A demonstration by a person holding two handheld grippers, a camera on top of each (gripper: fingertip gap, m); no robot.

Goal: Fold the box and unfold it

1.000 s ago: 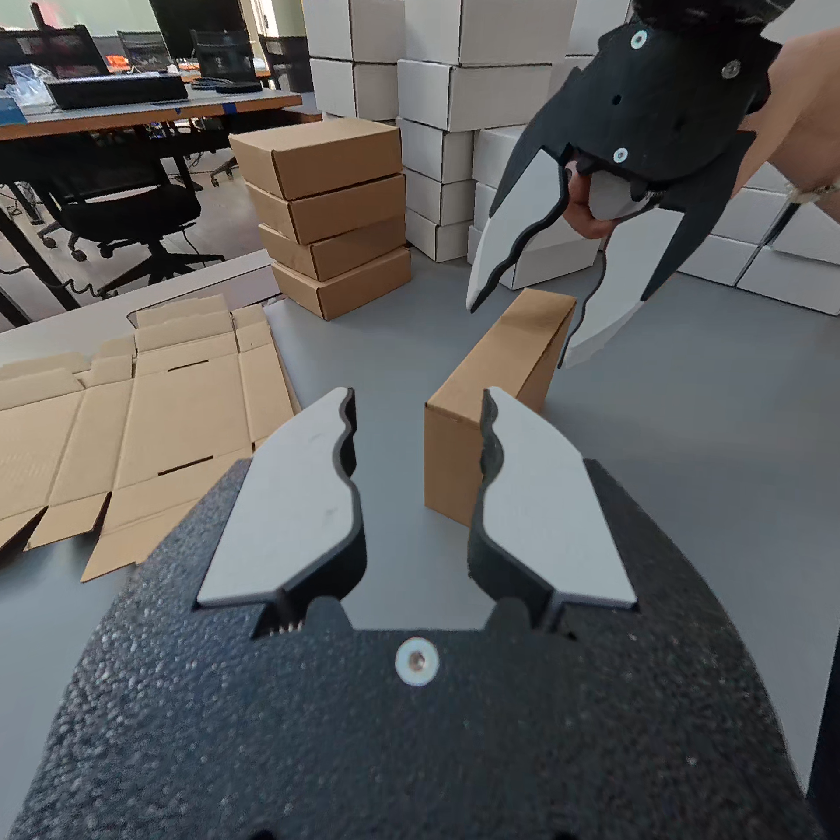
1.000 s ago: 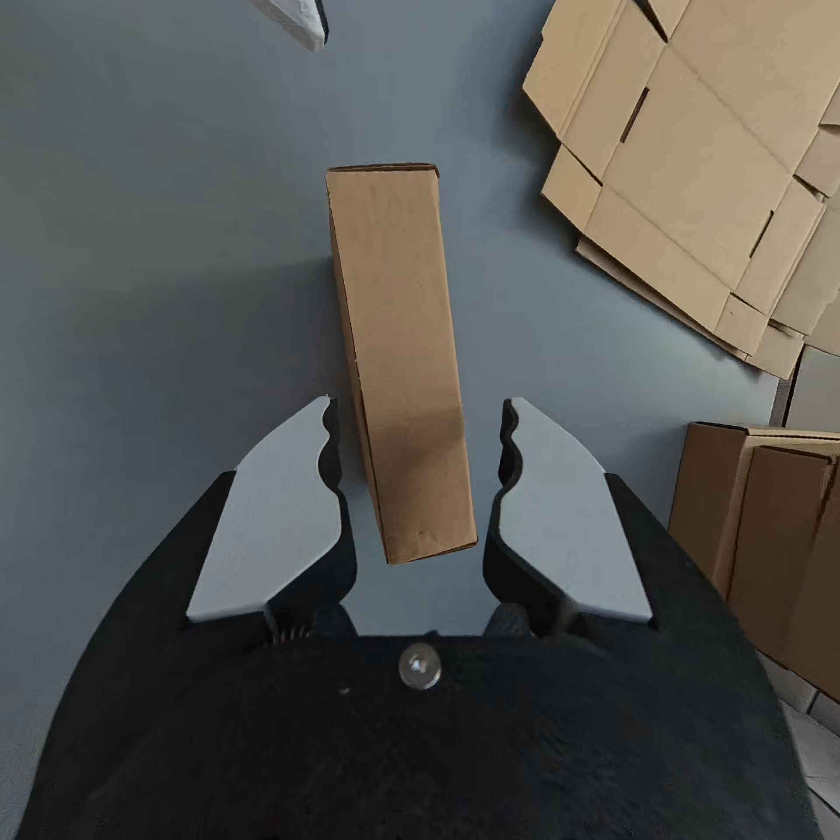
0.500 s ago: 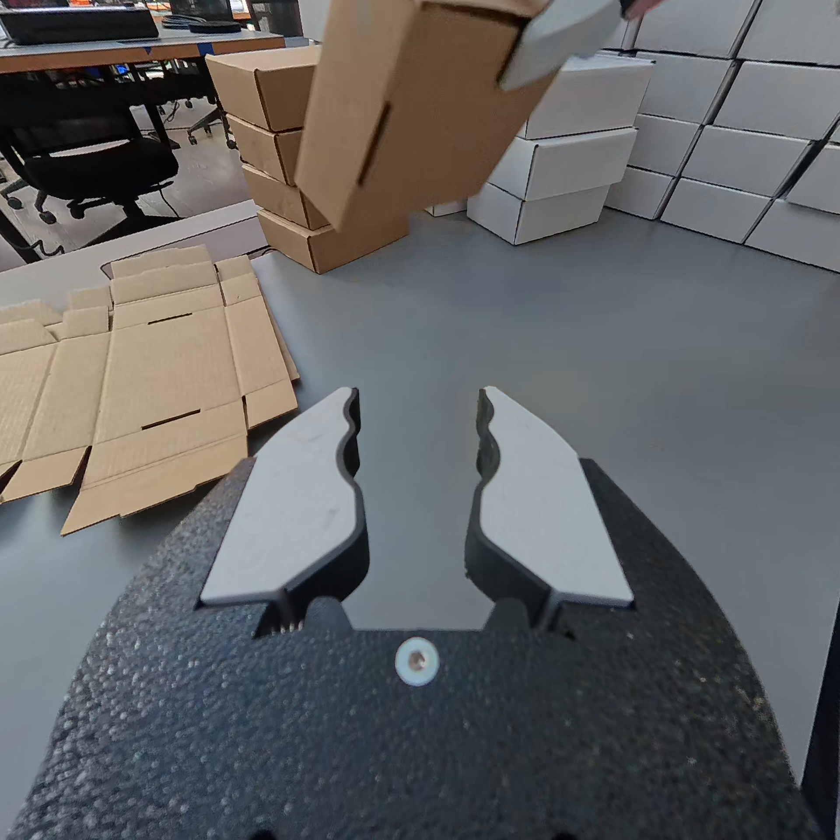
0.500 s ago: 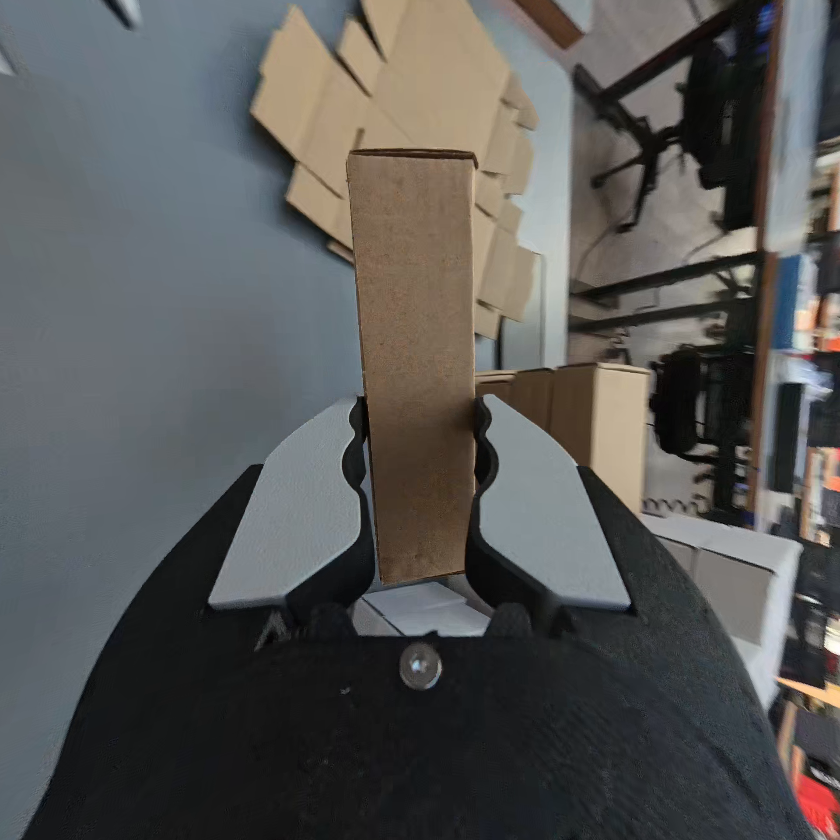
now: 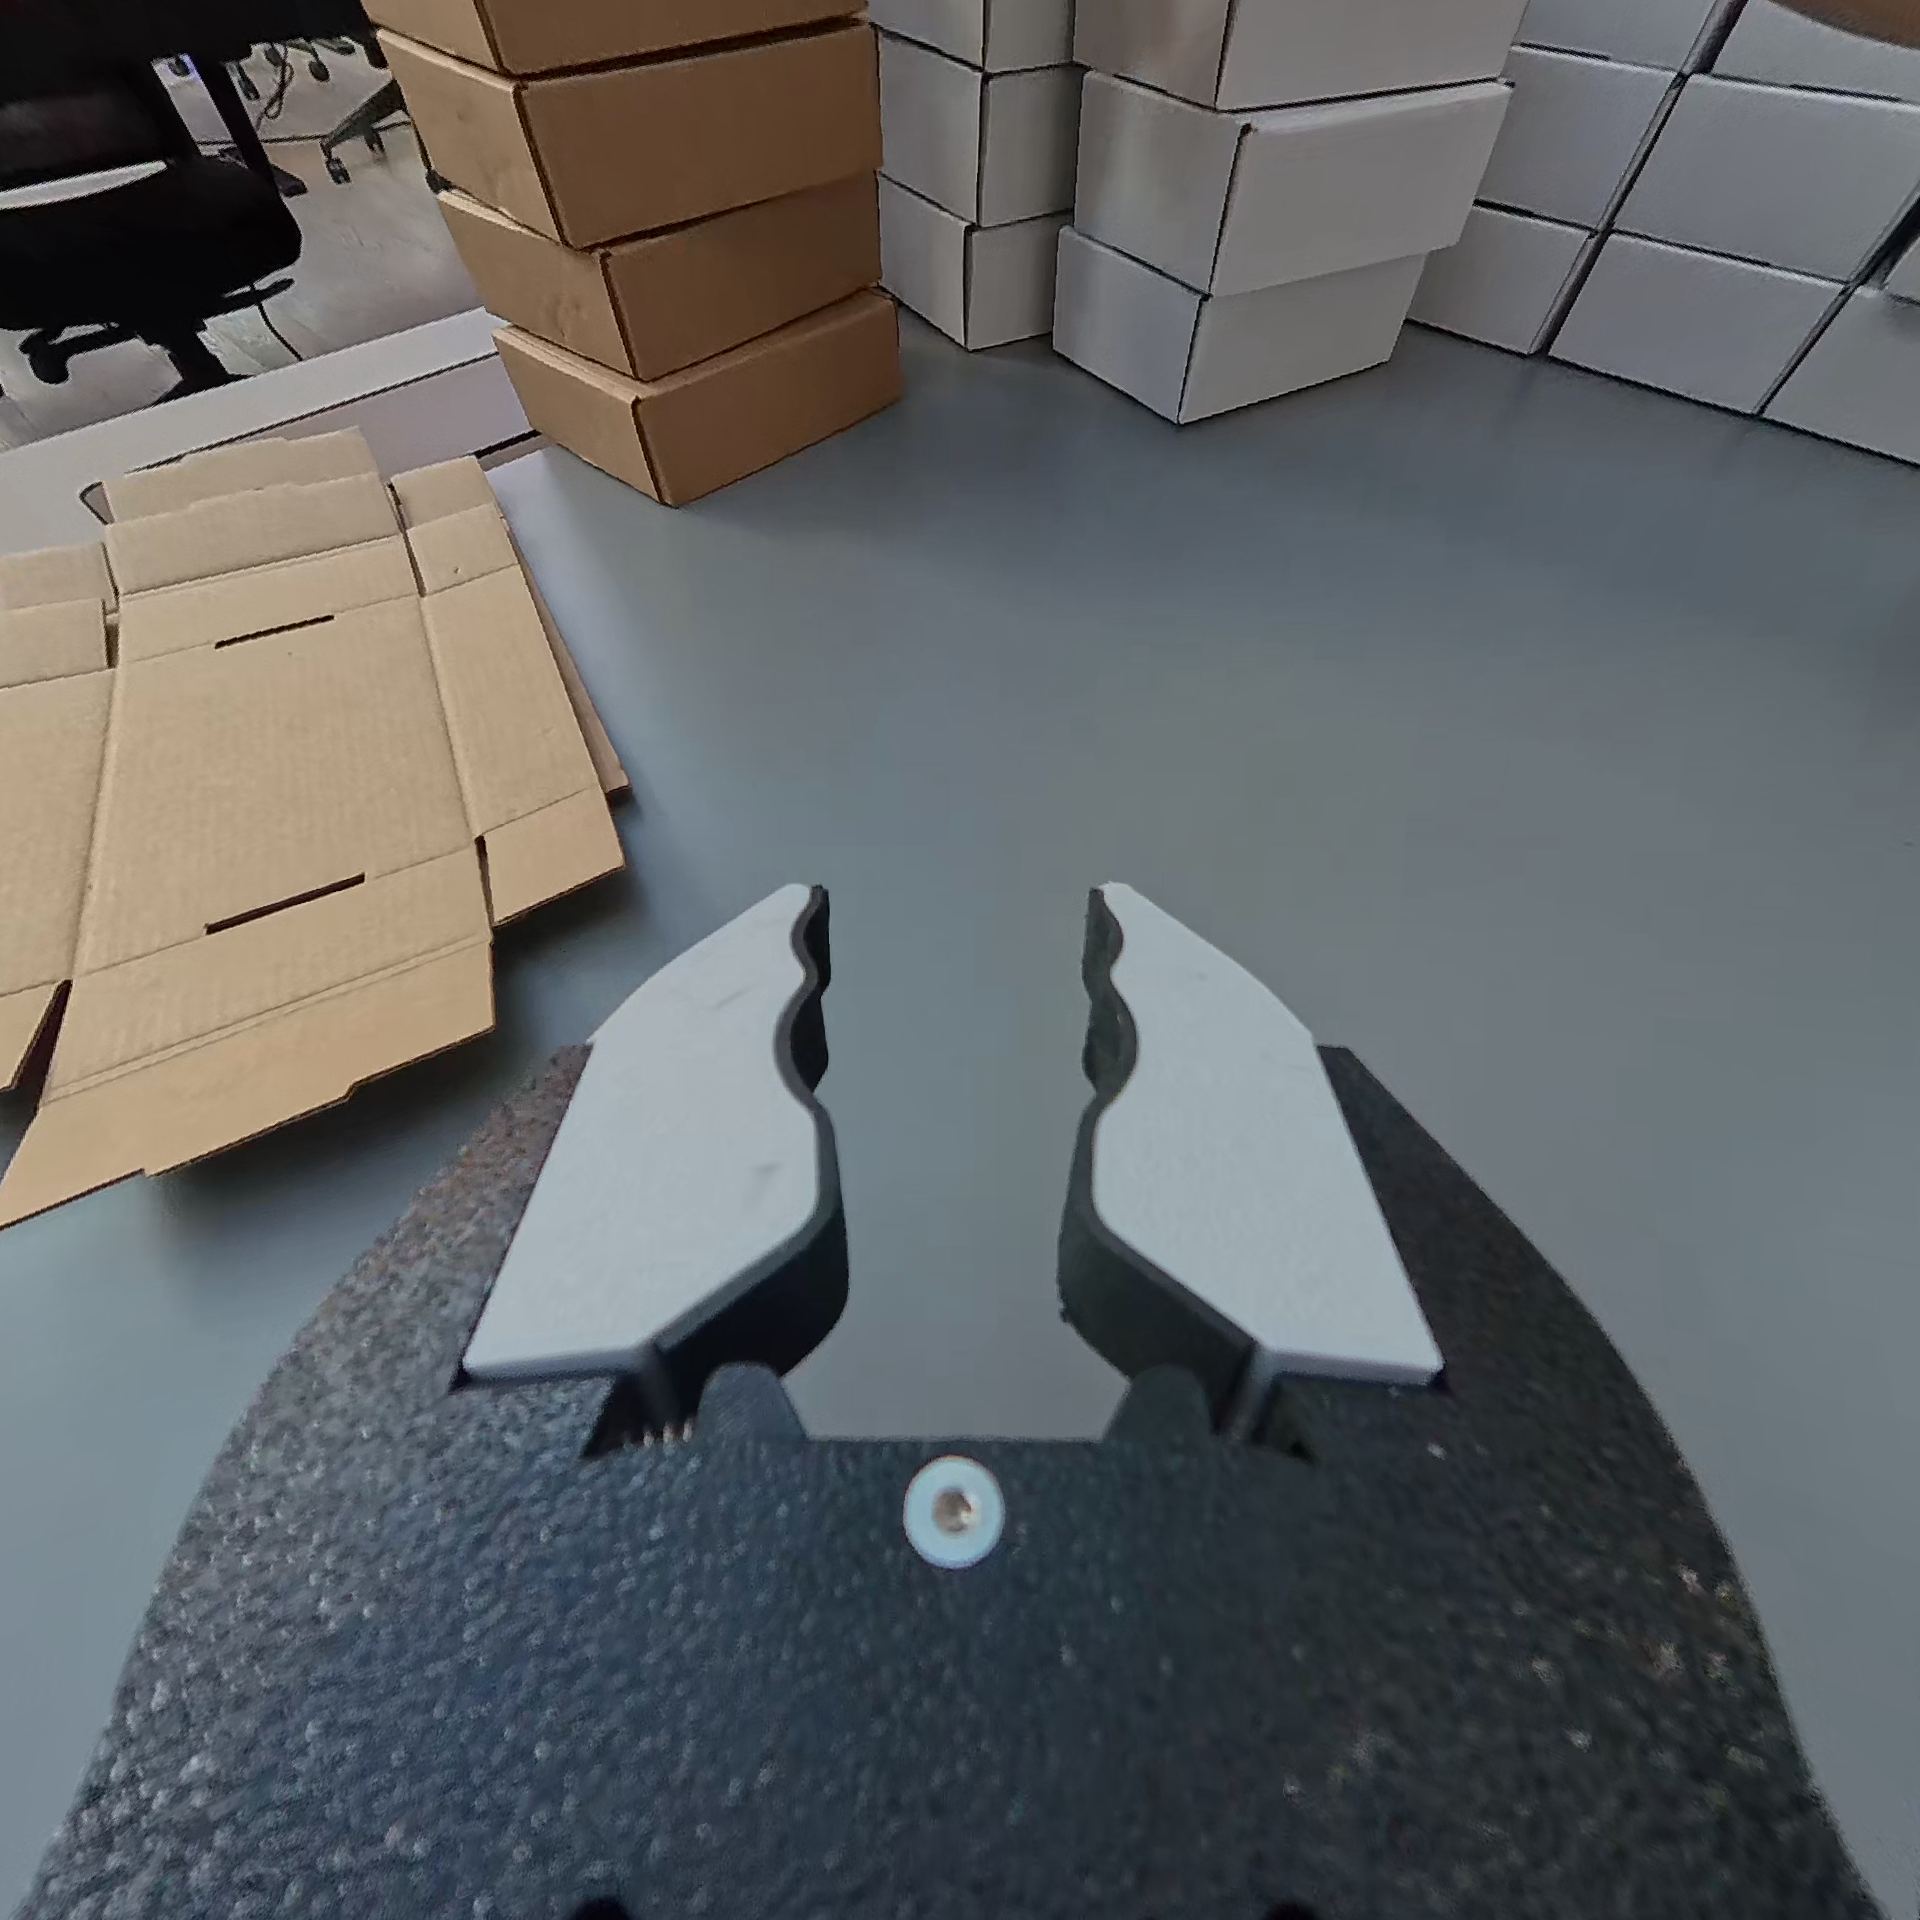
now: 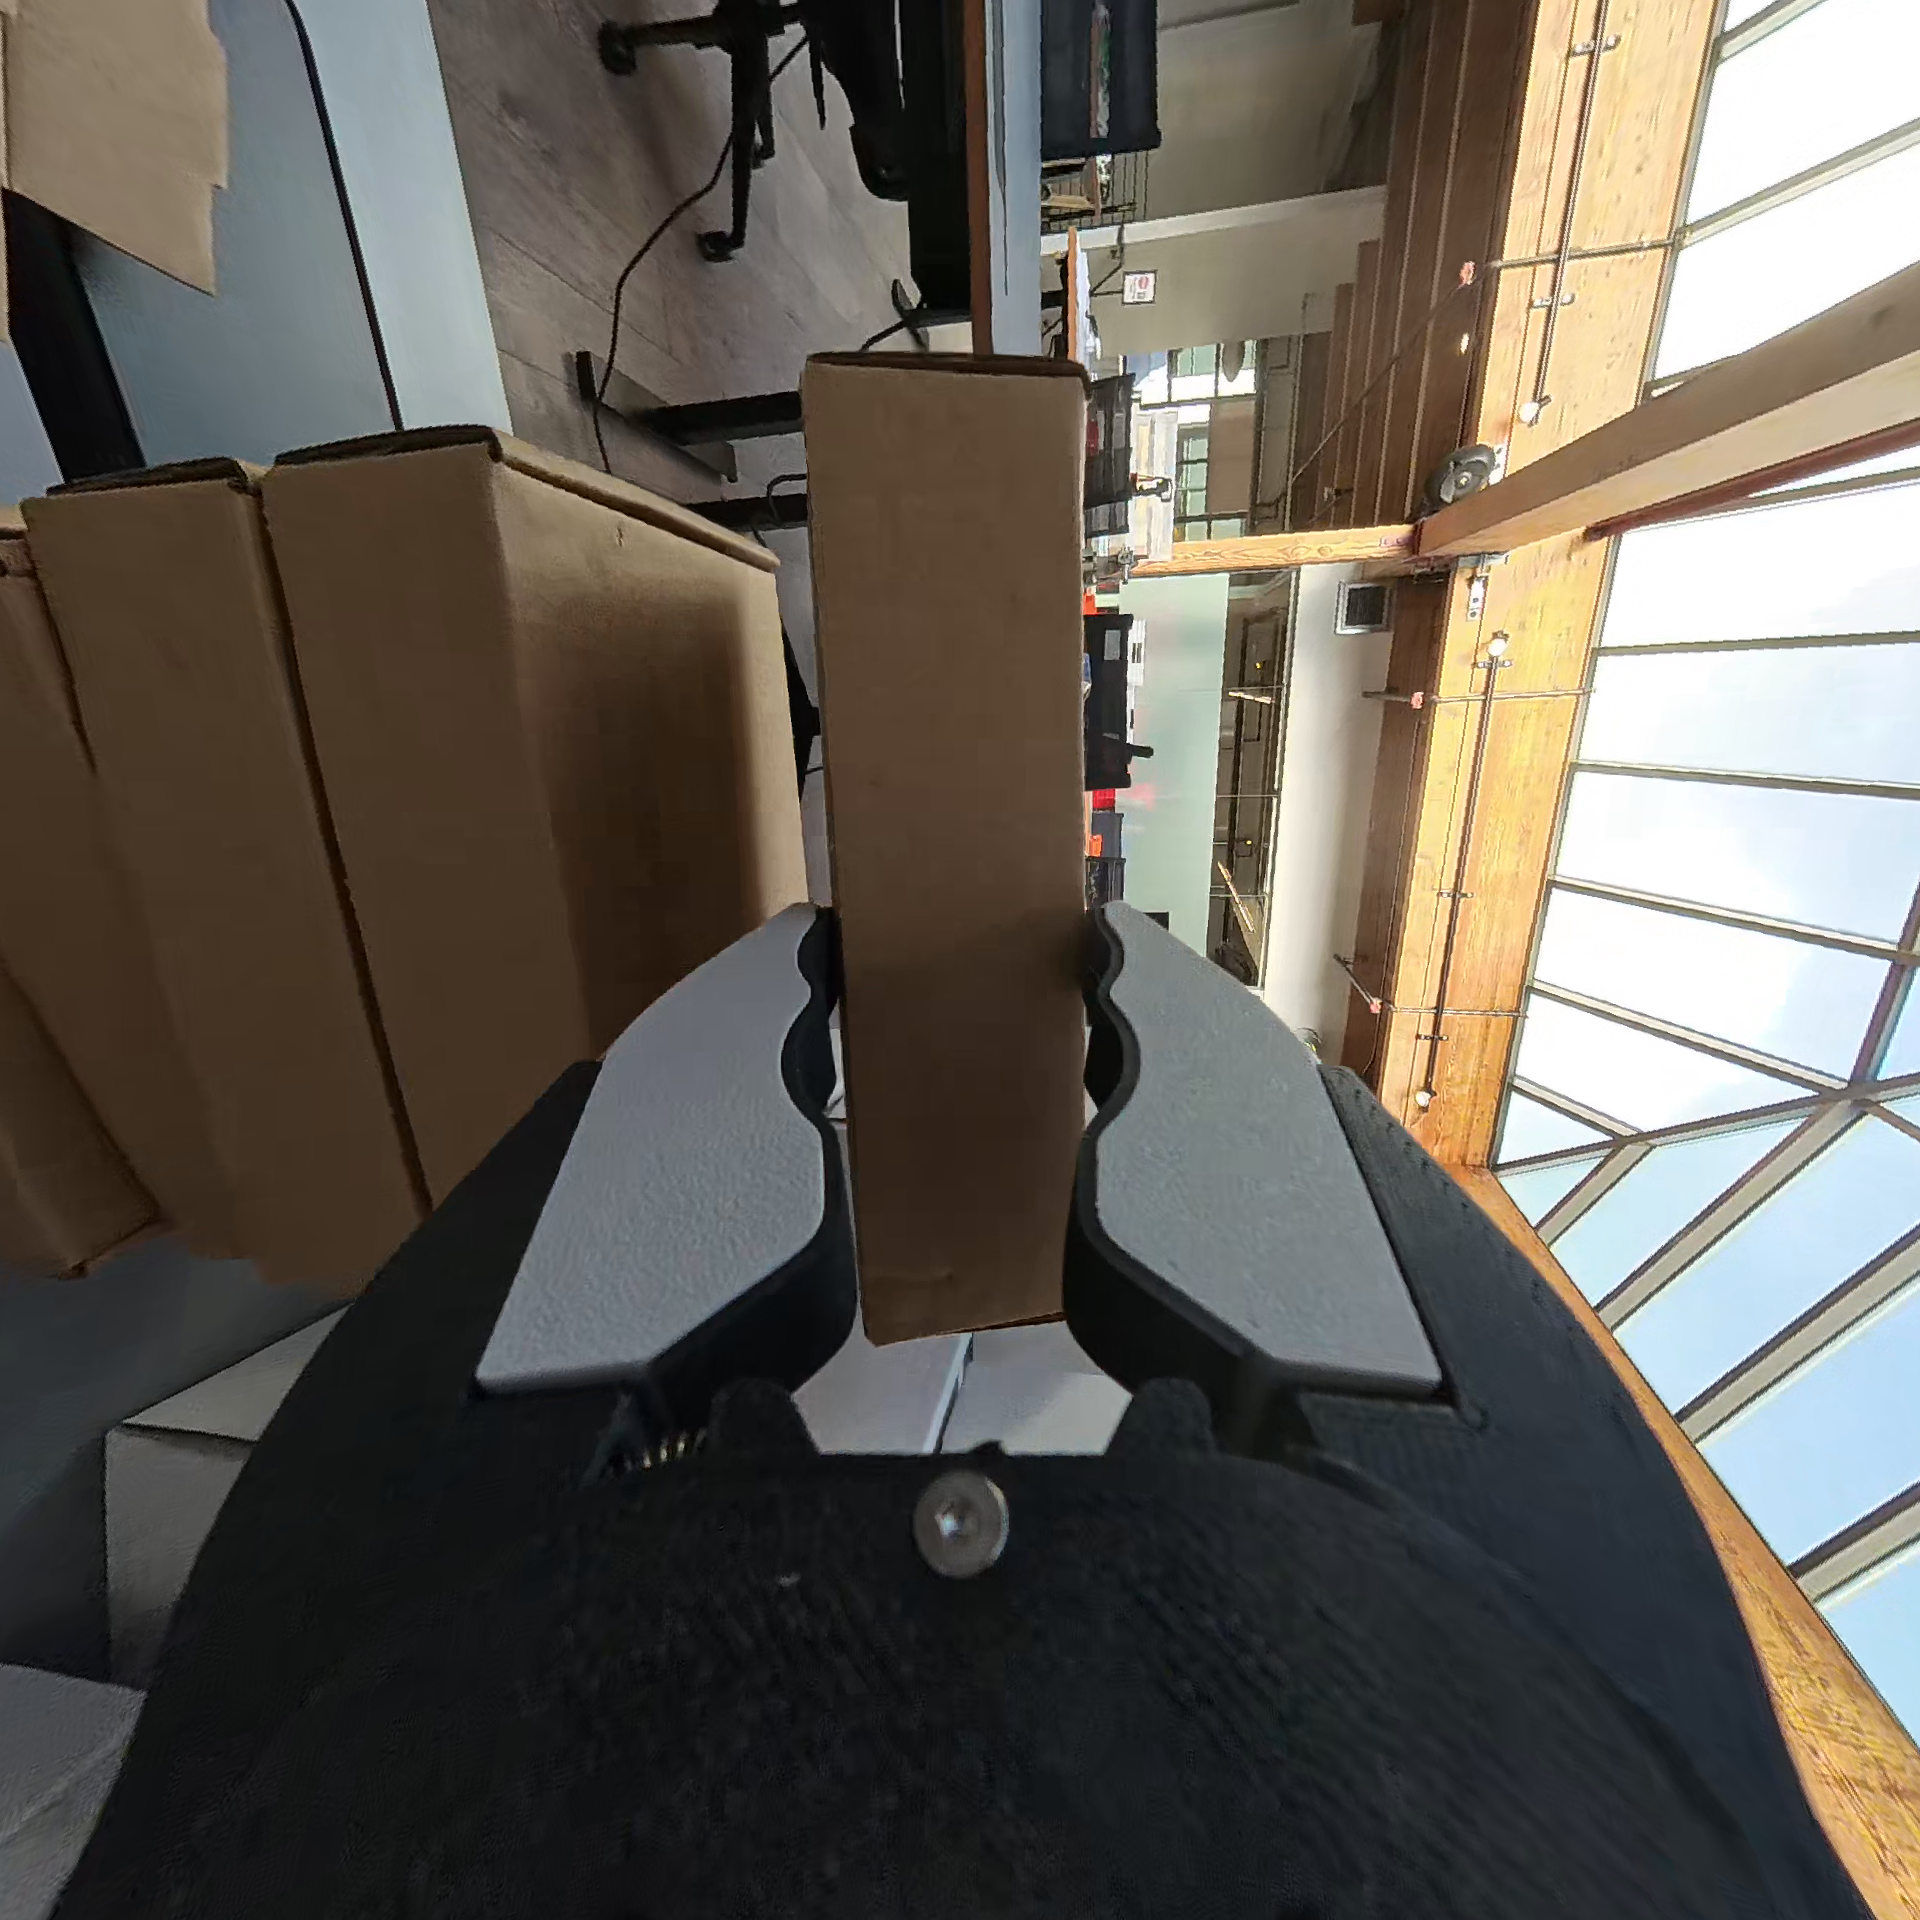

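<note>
Right gripper (image 6: 956,1023) was clamped on the folded brown box (image 6: 951,790), held in the air beside the stack of brown boxes (image 6: 416,831). Left gripper (image 5: 956,935) was spread and empty over the grey table (image 5: 1299,748). I judged the box light, hollow and crushable, so grip across the narrow faces near an end. Only the right wrist view showed the box. Only the left showed the flat cardboard blanks (image 5: 260,810) and white boxes (image 5: 1247,249).
</note>
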